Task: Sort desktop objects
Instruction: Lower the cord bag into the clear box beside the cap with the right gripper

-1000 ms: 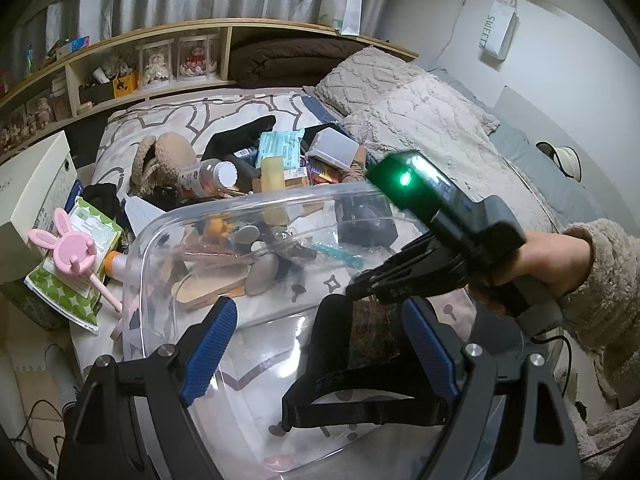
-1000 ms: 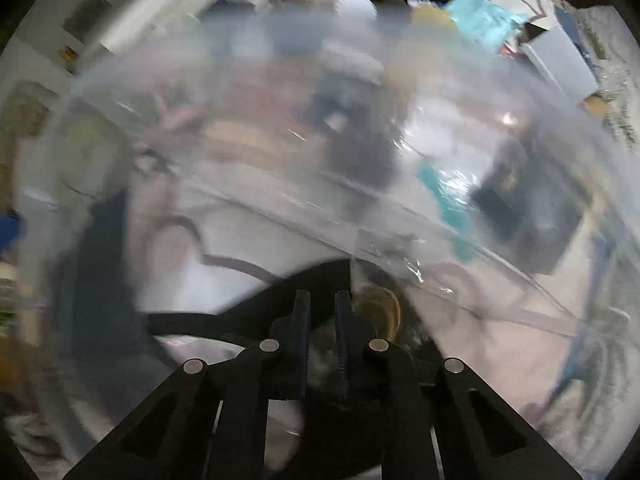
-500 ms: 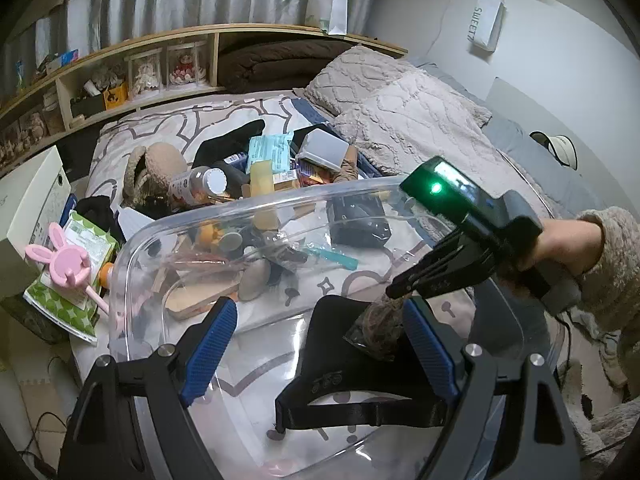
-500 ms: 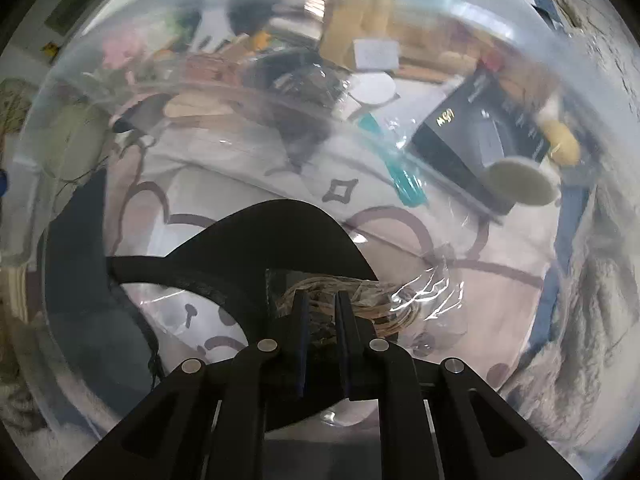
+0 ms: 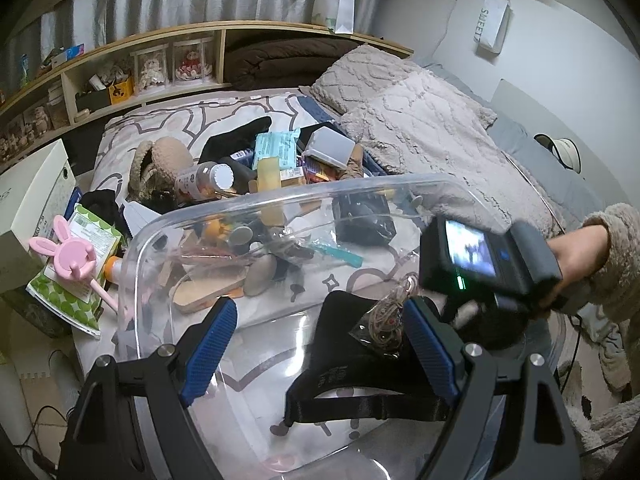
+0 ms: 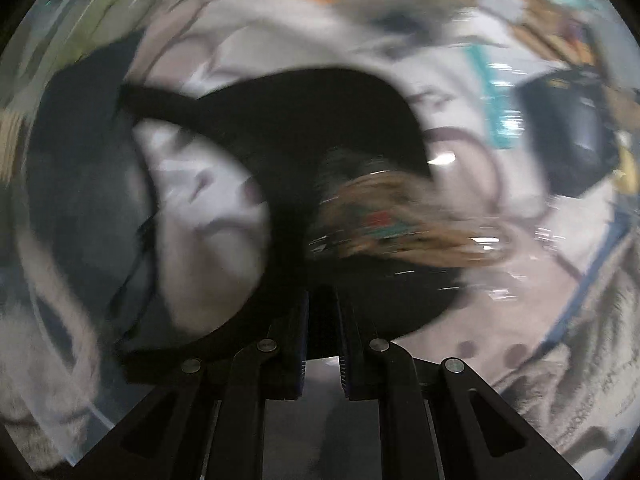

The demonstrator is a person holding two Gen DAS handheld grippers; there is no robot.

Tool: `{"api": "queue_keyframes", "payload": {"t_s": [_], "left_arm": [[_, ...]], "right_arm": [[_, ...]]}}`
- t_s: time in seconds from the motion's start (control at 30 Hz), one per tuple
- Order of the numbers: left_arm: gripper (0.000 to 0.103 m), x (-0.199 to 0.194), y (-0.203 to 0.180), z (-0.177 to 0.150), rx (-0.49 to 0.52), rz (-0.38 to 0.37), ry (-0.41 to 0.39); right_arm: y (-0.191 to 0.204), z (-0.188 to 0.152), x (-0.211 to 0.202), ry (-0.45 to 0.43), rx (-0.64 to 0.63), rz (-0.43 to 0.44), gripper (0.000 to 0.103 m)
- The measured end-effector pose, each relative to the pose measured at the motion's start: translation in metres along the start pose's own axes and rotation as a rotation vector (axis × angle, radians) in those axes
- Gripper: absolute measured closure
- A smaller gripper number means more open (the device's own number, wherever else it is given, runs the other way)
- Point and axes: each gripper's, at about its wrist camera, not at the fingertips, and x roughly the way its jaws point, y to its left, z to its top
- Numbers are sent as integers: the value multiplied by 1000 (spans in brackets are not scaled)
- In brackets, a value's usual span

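A clear plastic bin (image 5: 436, 186) stands on the bed in front of me. A black eye mask (image 5: 360, 364) lies in it, with a small clear bag of tangled cord (image 5: 384, 324) on top. My left gripper (image 5: 316, 352) is open over the bin, blue pads wide apart. My right gripper (image 6: 322, 328) hangs above the bin at the right; its jaws are slightly apart and hold nothing. The bag (image 6: 400, 216) lies loose on the mask (image 6: 304, 120) in the blurred right wrist view.
Beyond the bin lies a heap of objects: a bottle (image 5: 204, 180), a teal packet (image 5: 276, 144), a grey box (image 5: 330, 146), a black case (image 5: 364, 216). A pink bunny fan (image 5: 66, 250) and green packet (image 5: 74, 280) lie left. Pillows (image 5: 400, 112) lie right.
My right gripper has let go of the bag of cord, which now lies on the eye mask, and has lifted and swung back toward the right. The left gripper stays open.
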Motion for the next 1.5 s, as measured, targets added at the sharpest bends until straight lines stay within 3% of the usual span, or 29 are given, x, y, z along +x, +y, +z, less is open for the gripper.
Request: {"api": "queue_keyframes", "payload": {"t_s": [0.2, 0.4, 0.63, 0.8, 0.93, 1.07, 1.33, 1.5], "left_arm": [[18, -10, 13, 2, -37, 13, -31], [18, -22, 22, 1, -53, 24, -62], [18, -30, 32, 2, -75, 44, -80], [18, -28, 32, 0, -66, 41, -67], [18, -24, 31, 1, -65, 31, -64], [18, -21, 27, 1, -56, 24, -60], [18, -14, 21, 4, -49, 30, -36], [18, -10, 17, 7, -38, 39, -30]], "right_arm": [[39, -1, 2, 34, -150, 75, 90], [57, 9, 1, 42, -168, 178, 90], [60, 19, -18, -16, -165, 210, 90], [22, 8, -46, -73, -95, 110, 90], [-13, -10, -41, -28, -53, -104, 90], [-39, -21, -40, -32, 14, -92, 90], [-50, -42, -80, -268, 48, -13, 90], [-50, -45, -108, -468, 191, 49, 90]]}}
